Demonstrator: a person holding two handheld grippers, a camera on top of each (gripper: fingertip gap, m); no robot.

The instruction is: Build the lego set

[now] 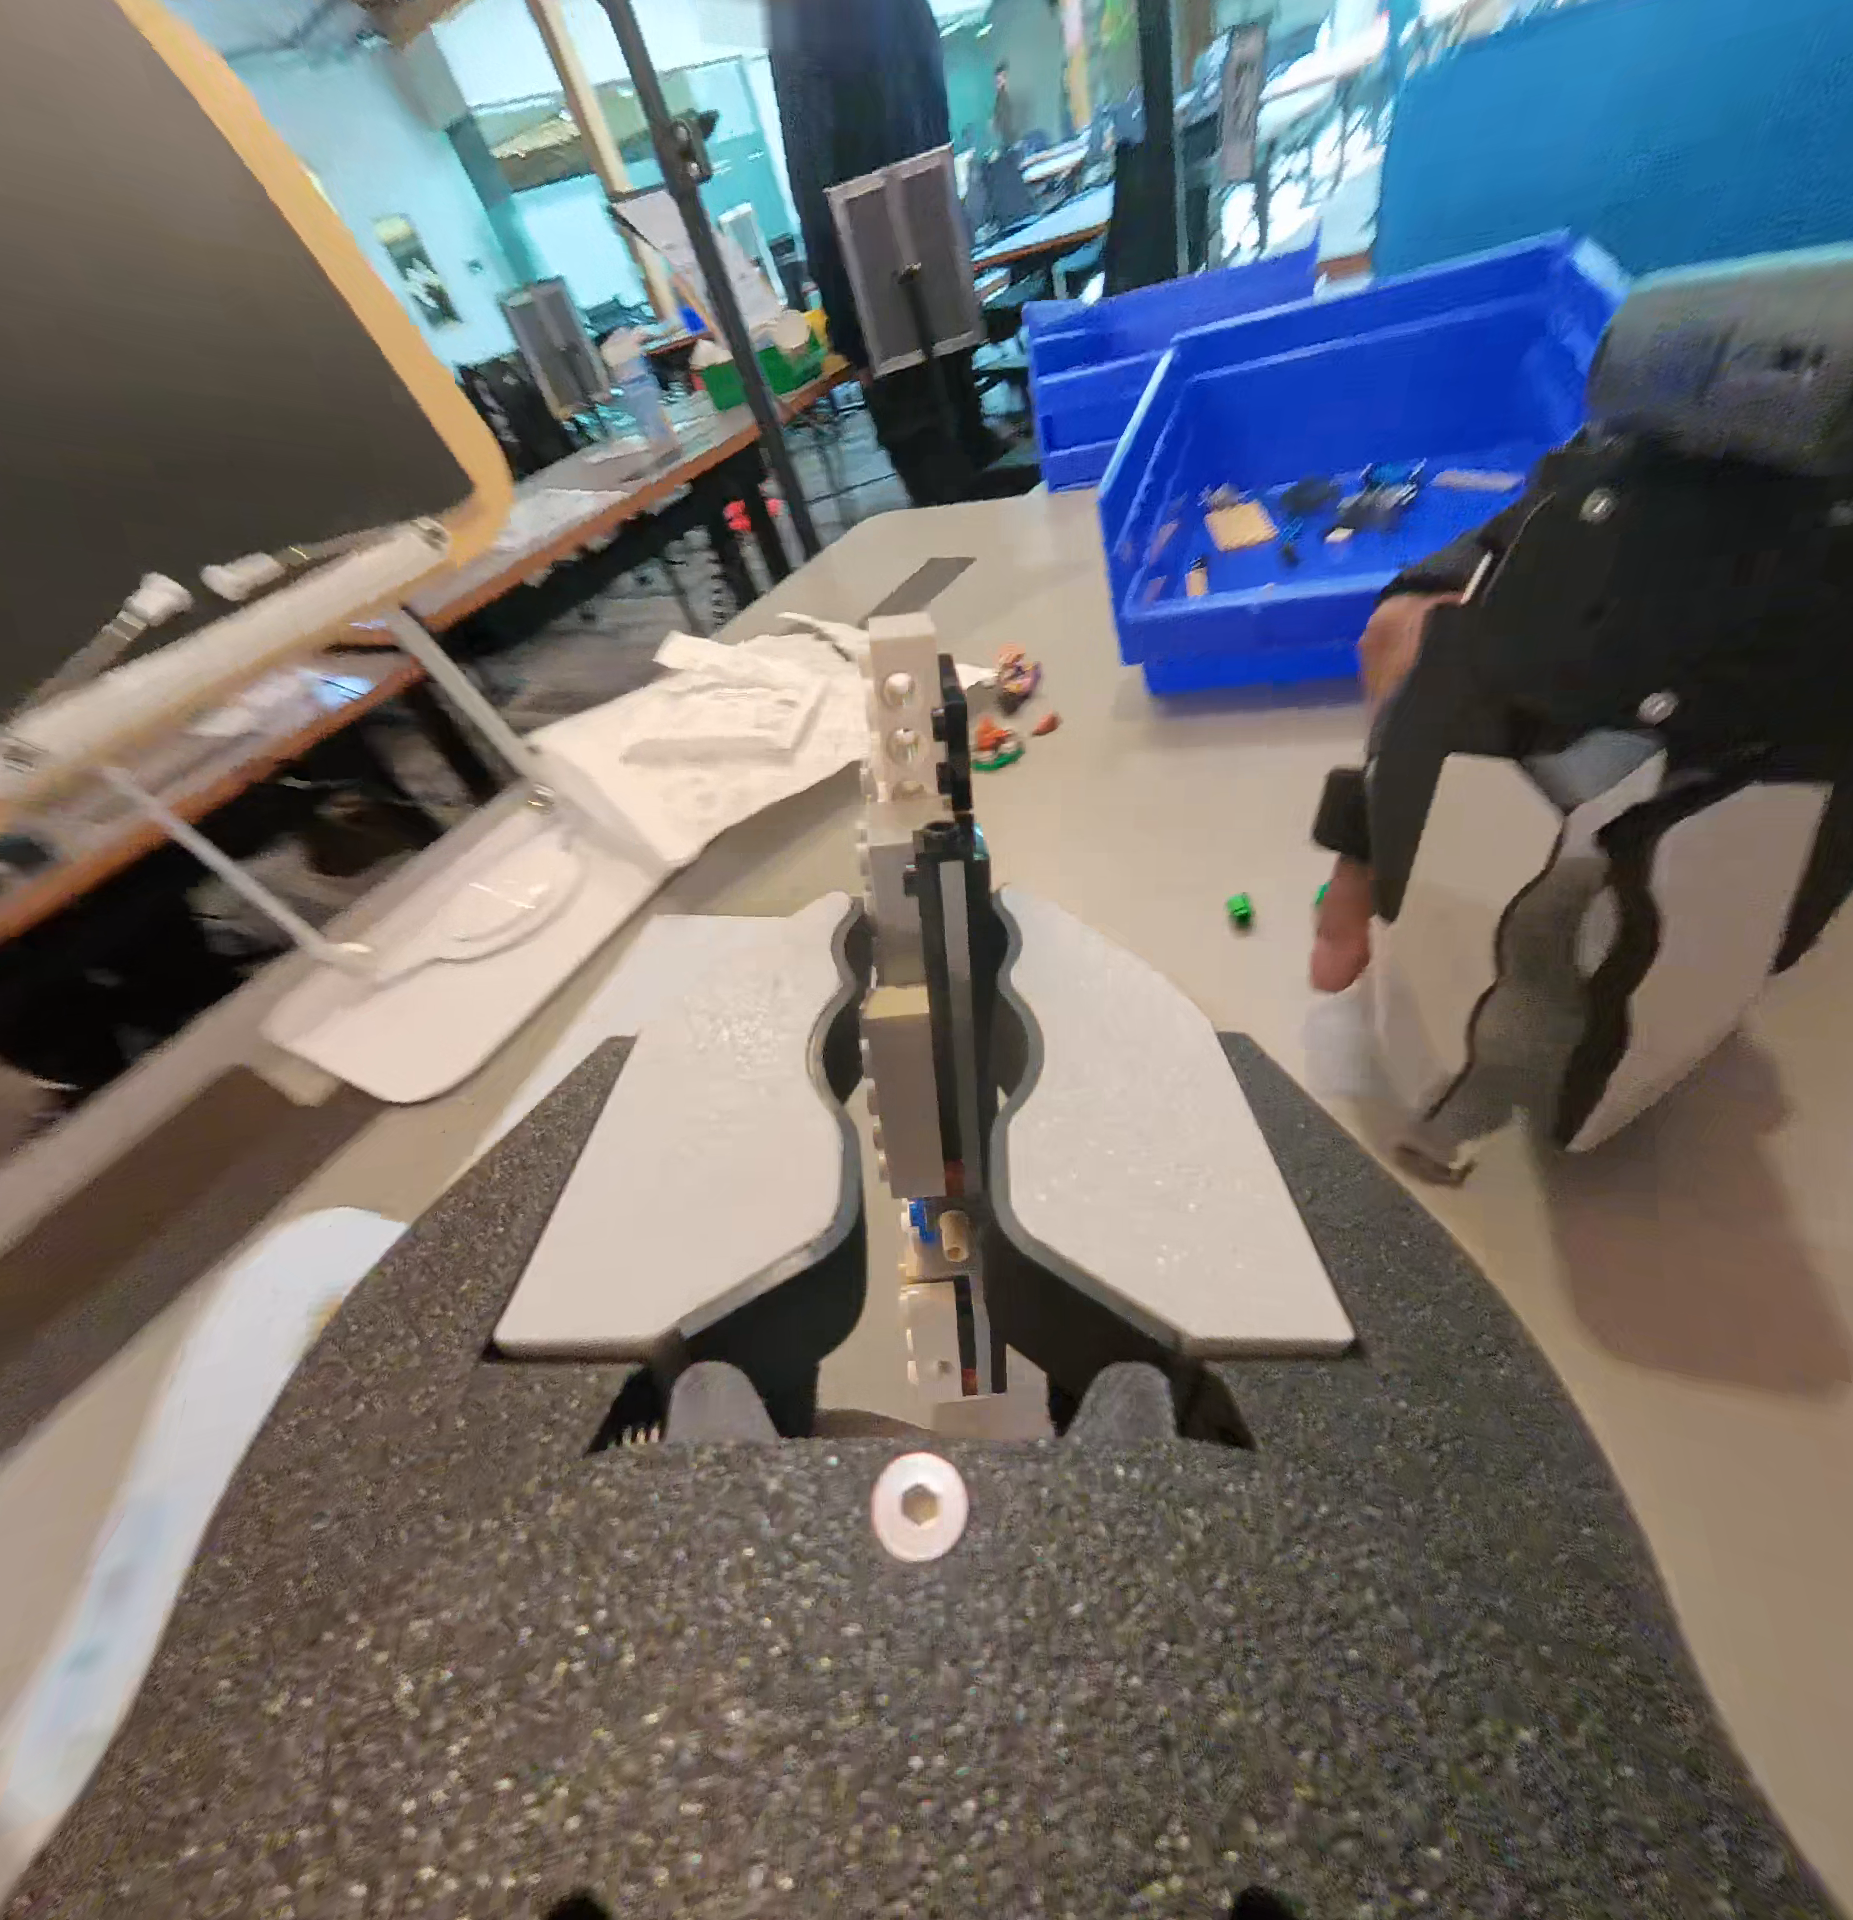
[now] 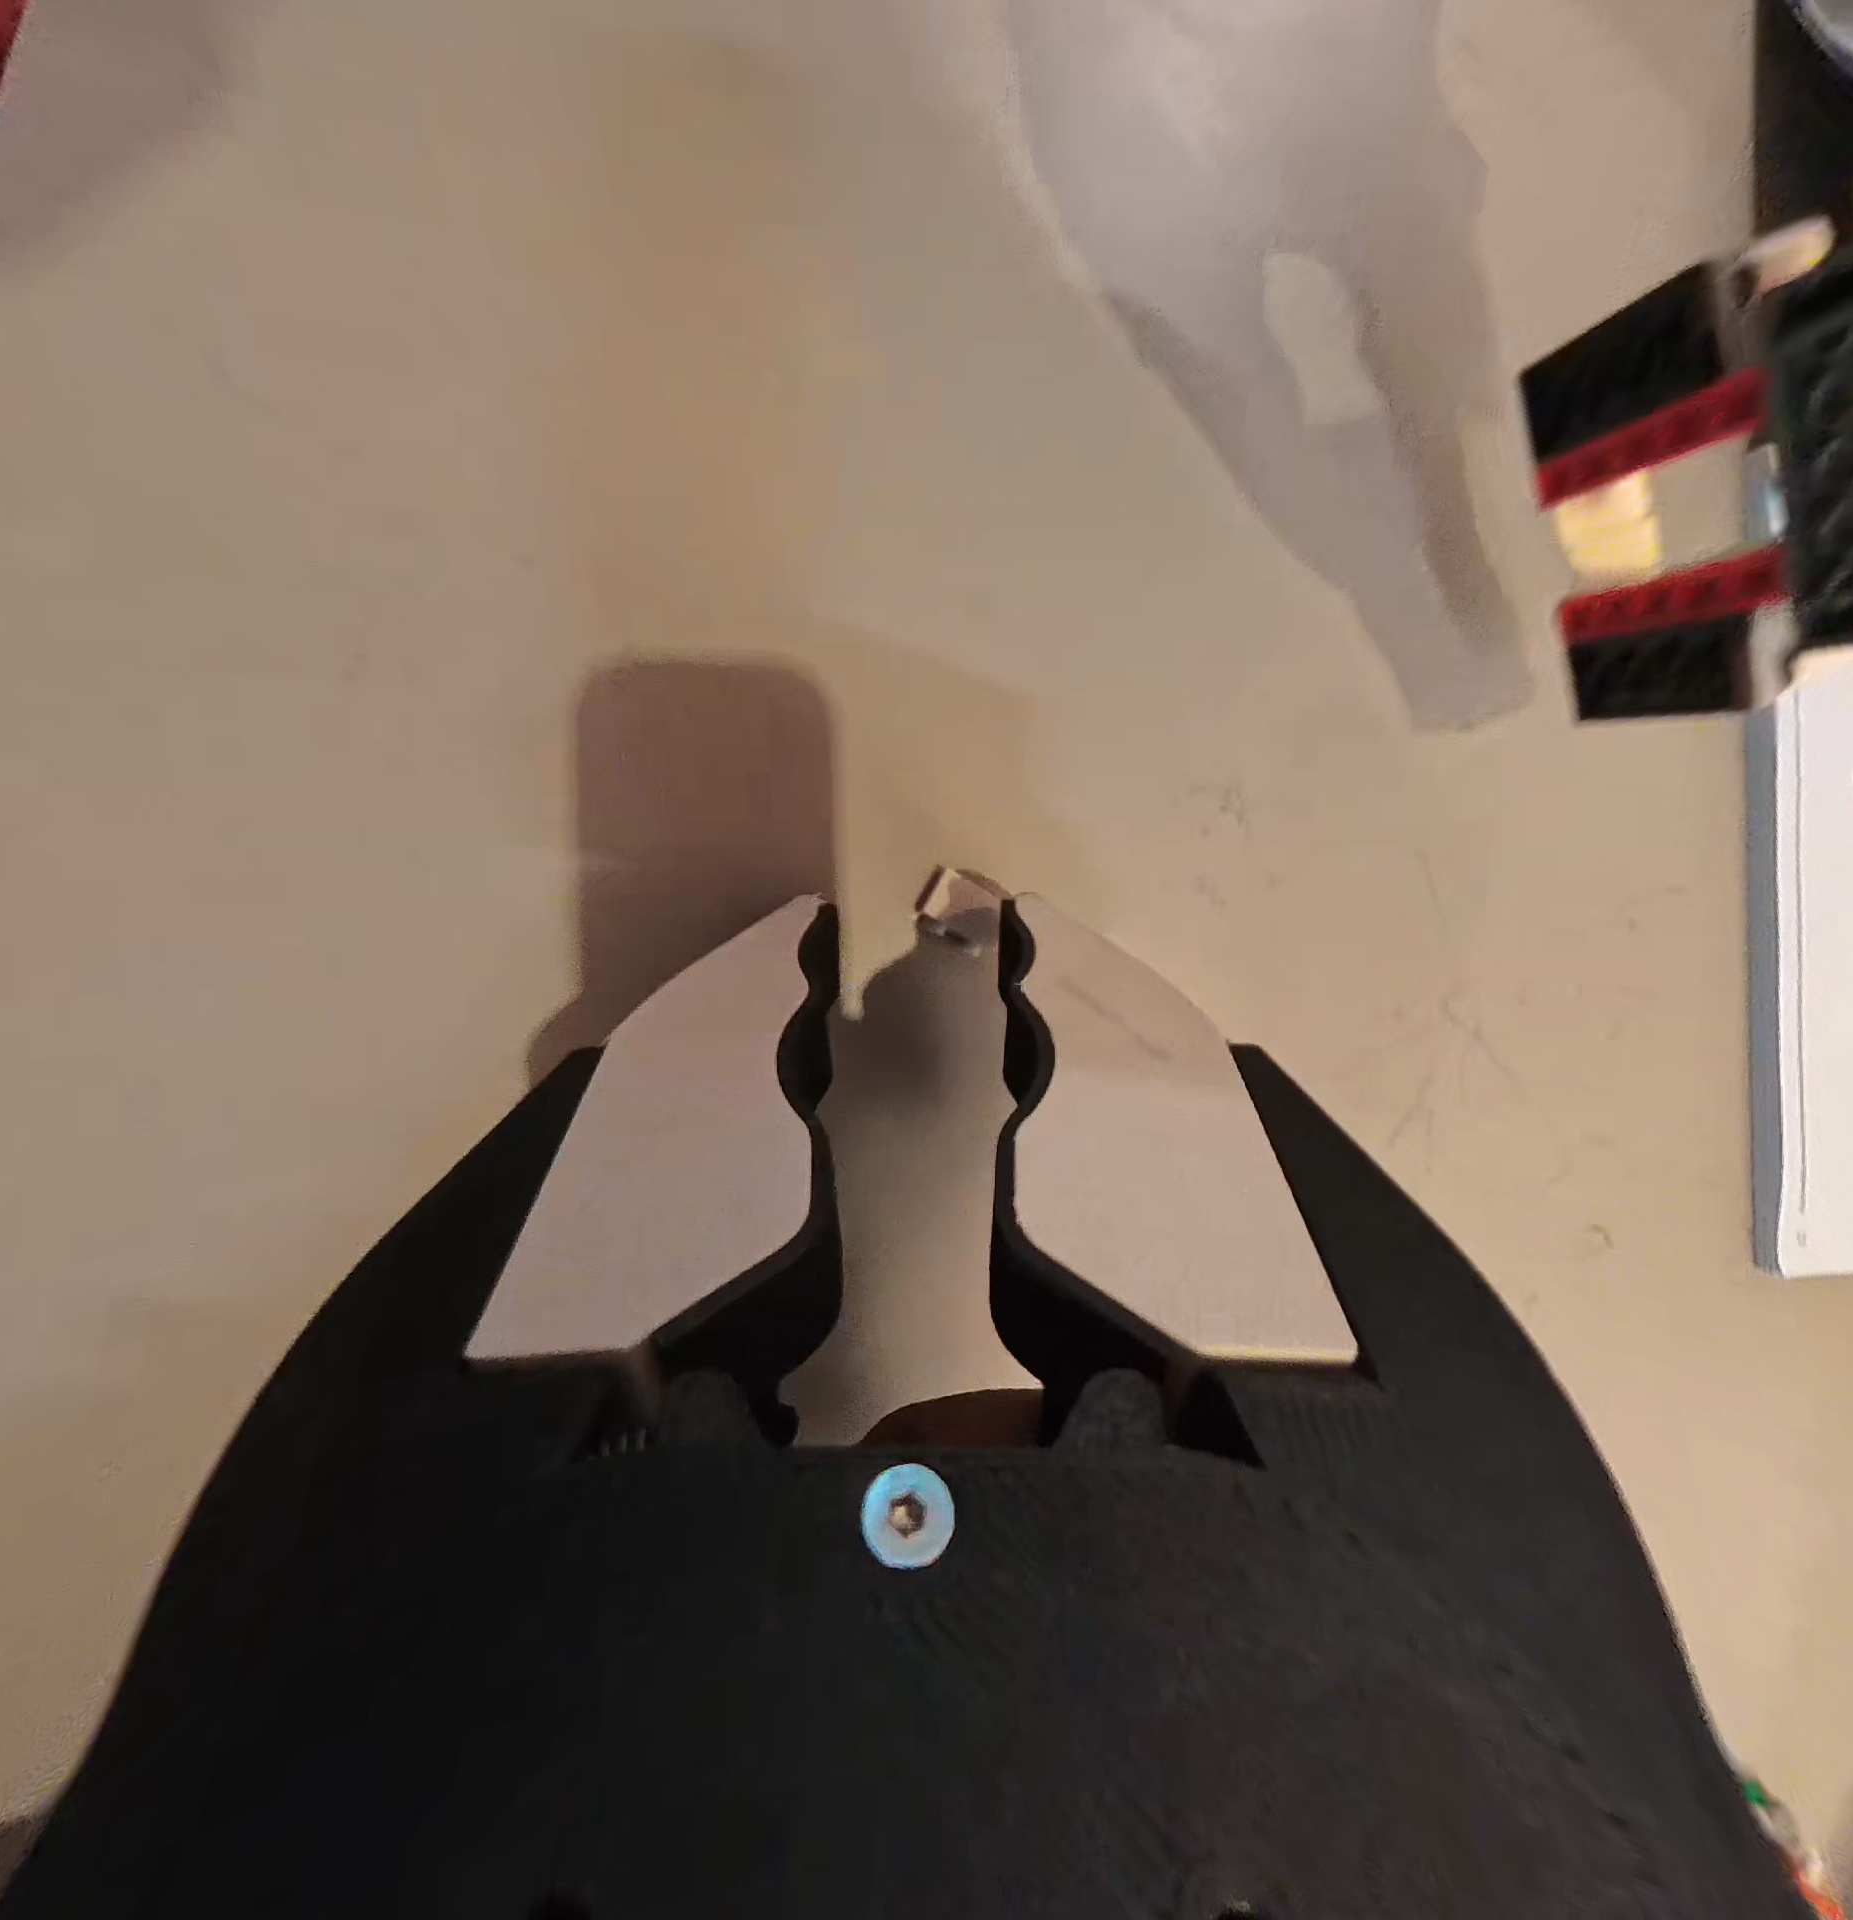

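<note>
In the left wrist view my left gripper [image 1: 927, 914] is shut on a tall, narrow brick build [image 1: 917, 821] of grey, white and black pieces. It stands upright between the pads and reaches well past the fingertips. My right gripper [image 1: 1524, 1049] shows at the right of that view, held by a hand and pointing down at the table [image 1: 1161, 831]. In the right wrist view the right gripper [image 2: 917, 920] is open just above the table. A small pale grey piece [image 2: 953, 906] lies at the tip of its right finger [image 2: 1015, 935], and the left pad stands clear of it.
Blue bins [image 1: 1348, 436] with small parts stand at the back right. White paper sheets [image 1: 735, 717], loose coloured pieces [image 1: 1005, 707] and a green piece [image 1: 1240, 910] lie on the table. A black and red striped build [image 2: 1649, 488], a white booklet [image 2: 1826, 987] and a clear bag [image 2: 1296, 312] show in the right wrist view. Some 15 centimetres of space lies between my two pairs of fingers.
</note>
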